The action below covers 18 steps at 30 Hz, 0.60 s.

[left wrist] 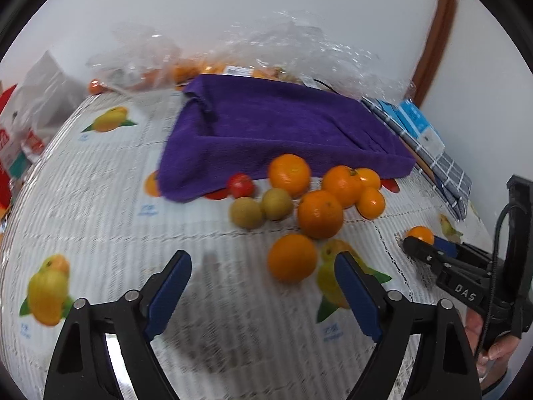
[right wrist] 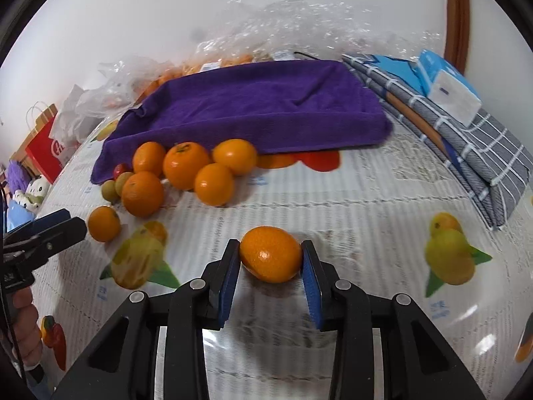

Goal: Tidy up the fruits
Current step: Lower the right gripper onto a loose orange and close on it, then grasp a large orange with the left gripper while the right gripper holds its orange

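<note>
left wrist: left gripper (left wrist: 263,266) gaping wide, nothing between its pads, above the table (left wrist: 100,206) | lone orange (left wrist: 292,257) just ahead, pile of oranges (left wrist: 328,196) beyond against the purple towel (left wrist: 279,130) || right wrist: right gripper (right wrist: 270,256) clamps a small orange (right wrist: 270,254), well short of the towel (right wrist: 253,106); pile (right wrist: 186,170) at the towel's left front edge

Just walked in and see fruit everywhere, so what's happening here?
A person is sorting fruit with two handheld grippers. The right gripper is clamped on a small oval orange fruit over the fruit-print tablecloth. The left gripper is open and empty, near the loose pile of round oranges beside the purple towel.
</note>
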### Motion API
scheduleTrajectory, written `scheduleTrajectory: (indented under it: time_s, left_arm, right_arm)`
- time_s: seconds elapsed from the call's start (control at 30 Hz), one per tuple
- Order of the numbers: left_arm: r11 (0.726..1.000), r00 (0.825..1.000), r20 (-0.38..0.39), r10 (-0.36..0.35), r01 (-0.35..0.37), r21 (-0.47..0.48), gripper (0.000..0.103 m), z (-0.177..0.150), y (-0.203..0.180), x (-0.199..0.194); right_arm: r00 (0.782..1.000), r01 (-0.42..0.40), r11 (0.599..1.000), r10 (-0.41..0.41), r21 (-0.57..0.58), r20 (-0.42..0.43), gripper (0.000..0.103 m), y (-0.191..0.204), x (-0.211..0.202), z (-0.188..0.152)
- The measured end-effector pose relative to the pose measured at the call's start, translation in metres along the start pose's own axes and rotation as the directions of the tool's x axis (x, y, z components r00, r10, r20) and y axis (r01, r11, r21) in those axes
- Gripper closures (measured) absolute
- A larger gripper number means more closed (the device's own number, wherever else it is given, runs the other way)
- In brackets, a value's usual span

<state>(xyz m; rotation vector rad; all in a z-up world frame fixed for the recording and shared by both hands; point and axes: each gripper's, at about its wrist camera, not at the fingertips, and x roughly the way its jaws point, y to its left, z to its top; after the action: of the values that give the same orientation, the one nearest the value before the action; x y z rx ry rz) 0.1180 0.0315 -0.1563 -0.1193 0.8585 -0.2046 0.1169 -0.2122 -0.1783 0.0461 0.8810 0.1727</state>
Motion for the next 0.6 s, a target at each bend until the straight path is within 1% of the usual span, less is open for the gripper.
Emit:
scheduleTrajectory:
  time_s: [0.13, 0.17, 0.2, 0.3, 0.33, 0.37, 0.47, 0.6]
  left_arm:
    - [1.0, 0.999, -0.031, -0.016, 0.017, 0.011, 0.037, -0.002, -0.008, 0.016]
    - [1.0, 0.999, -0.028, -0.018, 0.018, 0.017, 0.038, -0.004, -0.008, 0.018]
    - [1.0, 1.0, -0.016, -0.01, 0.01, 0.027, 0.041, -0.004, -0.01, 0.018]
    - [0.999, 0.999, -0.016, -0.035, 0.036, 0.032, 0.064, -0.004, -0.012, 0.018]
    - [0.998, 0.999, -0.016, -0.048, 0.049, 0.025, 0.067, -0.004, -0.011, 0.018]
    - [0.998, 0.998, -0.015, -0.067, 0.067, 0.014, 0.069, -0.004, -0.008, 0.018]
    - [0.992, 0.992, -0.005, -0.123, 0.123, -0.036, 0.07, -0.004, 0.001, 0.017]
    - [0.99, 0.992, 0.007, -0.126, 0.126, -0.059, 0.07, -0.006, 0.003, 0.016]
  right_arm:
    - [1.0, -0.029, 0.999, 0.029, 0.022, -0.001, 0.067, -0.009, -0.002, -0.001]
    - [0.999, -0.034, 0.999, 0.034, 0.027, 0.0, 0.067, -0.01, -0.002, 0.0]
    - [0.999, -0.035, 0.999, 0.035, 0.029, 0.0, 0.067, -0.011, -0.001, 0.0]
    - [1.0, -0.026, 0.999, 0.026, 0.019, 0.001, 0.067, -0.009, -0.001, 0.0]
    - [1.0, -0.024, 1.0, 0.024, 0.011, 0.002, 0.067, -0.007, -0.001, -0.001]
    - [1.0, -0.024, 1.0, 0.024, 0.004, 0.004, 0.067, -0.006, -0.002, -0.001]
    - [0.999, -0.036, 0.999, 0.036, -0.015, -0.001, 0.067, -0.004, -0.001, -0.002]
    - [0.999, -0.035, 0.999, 0.035, -0.022, -0.002, 0.066, -0.002, 0.0, -0.001]
